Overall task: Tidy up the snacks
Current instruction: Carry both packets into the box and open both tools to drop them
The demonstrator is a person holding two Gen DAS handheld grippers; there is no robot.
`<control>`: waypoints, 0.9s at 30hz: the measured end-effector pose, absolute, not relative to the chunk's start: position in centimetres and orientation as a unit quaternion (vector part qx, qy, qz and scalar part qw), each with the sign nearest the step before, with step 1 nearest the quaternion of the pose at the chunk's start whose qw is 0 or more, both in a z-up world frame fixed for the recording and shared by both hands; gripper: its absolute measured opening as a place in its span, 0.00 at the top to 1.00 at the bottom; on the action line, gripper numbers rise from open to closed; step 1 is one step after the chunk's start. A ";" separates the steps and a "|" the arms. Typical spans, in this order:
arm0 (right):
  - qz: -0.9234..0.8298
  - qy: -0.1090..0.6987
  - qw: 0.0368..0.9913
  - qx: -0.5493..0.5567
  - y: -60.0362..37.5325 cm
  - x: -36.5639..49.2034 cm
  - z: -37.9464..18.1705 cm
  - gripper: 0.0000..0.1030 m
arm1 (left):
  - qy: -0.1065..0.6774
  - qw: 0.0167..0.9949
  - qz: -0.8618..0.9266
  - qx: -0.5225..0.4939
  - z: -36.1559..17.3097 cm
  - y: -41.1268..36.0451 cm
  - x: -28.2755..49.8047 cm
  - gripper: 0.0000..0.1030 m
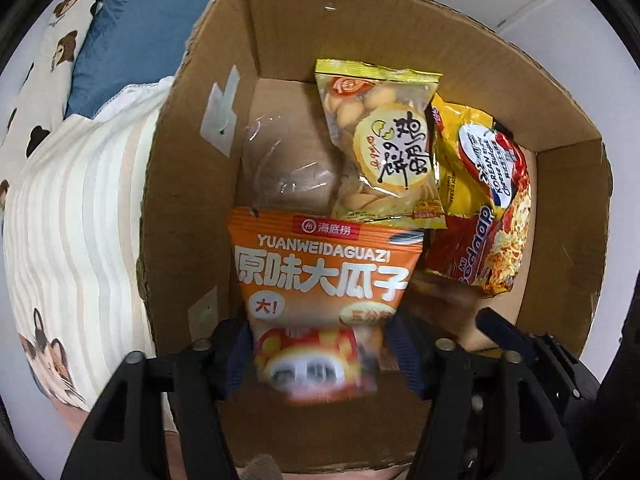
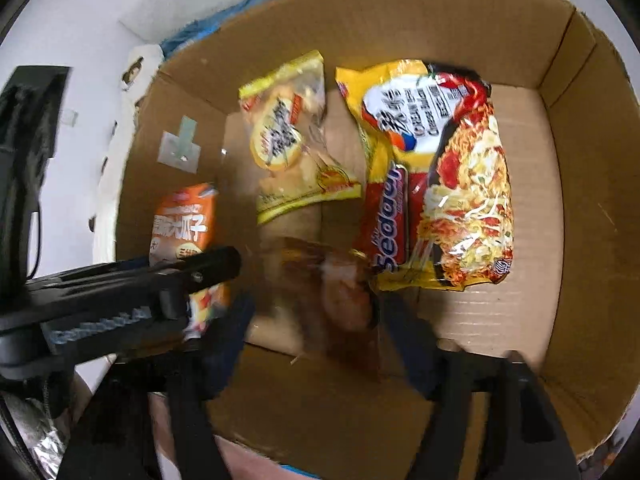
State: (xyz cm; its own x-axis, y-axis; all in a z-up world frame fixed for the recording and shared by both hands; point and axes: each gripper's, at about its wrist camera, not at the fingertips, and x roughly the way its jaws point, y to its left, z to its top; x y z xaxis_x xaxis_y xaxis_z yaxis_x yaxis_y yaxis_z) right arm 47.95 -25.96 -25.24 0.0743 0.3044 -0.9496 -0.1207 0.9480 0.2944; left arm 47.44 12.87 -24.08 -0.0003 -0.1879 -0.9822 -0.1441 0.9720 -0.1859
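Observation:
An open cardboard box holds a yellow egg-biscuit bag and a yellow-red instant noodle pack. My left gripper is shut on an orange sunflower-seed bag and holds it inside the box by its left wall. My right gripper holds a blurred brown-wrapped snack between its fingers, low over the box floor beside the noodle pack. The left gripper shows as a black arm in the right wrist view.
The box sits on a bed with a cream striped blanket, a blue pillow and a bear-print pillow. Clear tape patches stick to the box's left wall. White wall lies behind.

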 end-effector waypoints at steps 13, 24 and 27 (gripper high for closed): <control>0.110 0.656 0.745 0.048 -28.0 47.3 -23.4 0.06 | 0.673 0.731 -0.002 -0.108 -21.8 13.2 46.2 0.10; 0.080 0.599 0.796 0.041 -30.6 44.0 -17.3 0.06 | 0.592 0.803 0.005 -0.074 -16.4 12.9 41.1 0.10; 0.082 0.578 0.811 0.042 -30.8 42.5 -15.4 0.06 | 0.570 0.819 0.004 -0.069 -14.8 12.7 39.4 0.10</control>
State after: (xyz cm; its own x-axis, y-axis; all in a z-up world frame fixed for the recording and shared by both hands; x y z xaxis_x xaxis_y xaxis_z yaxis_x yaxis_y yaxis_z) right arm 42.46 -30.78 -15.36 0.3194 0.1822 -0.9299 -0.0844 0.9829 0.1636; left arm 39.40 12.71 -14.81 0.3496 -0.0718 -0.9341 -0.0851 0.9905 -0.1080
